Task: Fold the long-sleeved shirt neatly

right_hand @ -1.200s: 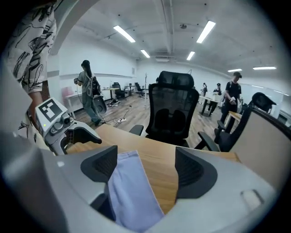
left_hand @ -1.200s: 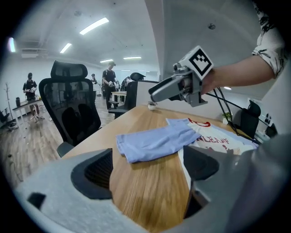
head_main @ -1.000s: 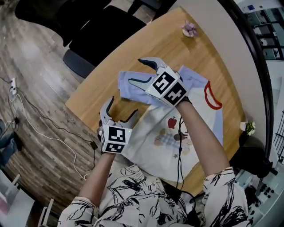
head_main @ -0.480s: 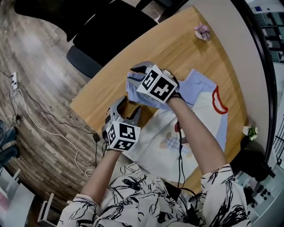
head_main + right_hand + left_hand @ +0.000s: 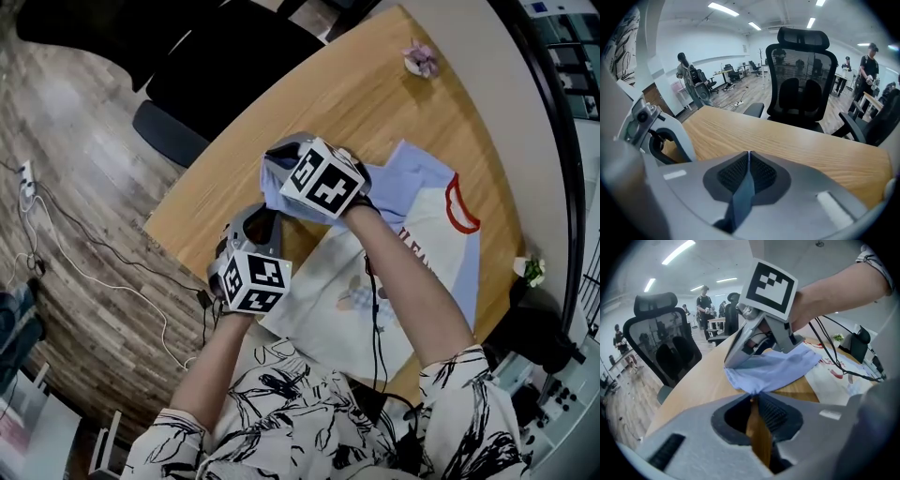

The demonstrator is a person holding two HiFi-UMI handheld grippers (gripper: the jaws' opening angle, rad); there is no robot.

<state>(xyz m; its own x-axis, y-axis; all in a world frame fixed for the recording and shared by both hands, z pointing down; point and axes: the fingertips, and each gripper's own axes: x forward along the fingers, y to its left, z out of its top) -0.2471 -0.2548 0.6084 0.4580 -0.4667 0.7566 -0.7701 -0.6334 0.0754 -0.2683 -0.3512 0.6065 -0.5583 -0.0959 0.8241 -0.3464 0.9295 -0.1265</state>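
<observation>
Shirt: the long-sleeved shirt point(image 5: 422, 239) lies flat on the desk point(image 5: 347, 94), white body with the red neck opening toward the desk's right edge in the head view.

Sleeve: the light-blue sleeve point(image 5: 278, 195) is bunched at the shirt's left side, near the desk edge that faces the black chair point(image 5: 225, 66).

Right gripper: my right gripper point(image 5: 274, 157) has just been closing its jaws; they are pressed together with a fold of blue cloth between the pads.

Left gripper: my left gripper point(image 5: 257, 221) has just been closing too; its tips pinch the near corner of the same blue cloth, with bare desk showing behind them.

Between them: the sleeve hangs as a short span from one pinch to the other.

Key relation: the shirt body lies to the right of both grippers; as I judge it, the sleeve's length runs from the shoulder out toward the chair-side edge, so the fold should carry it back across the white body.

Nearer hand: the left is closer to me and to the desk's near edge; the right is farther out.

Pose: both grippers tilt steeply down; my right forearm crosses above the shirt body, the left comes in over the near edge.
</observation>
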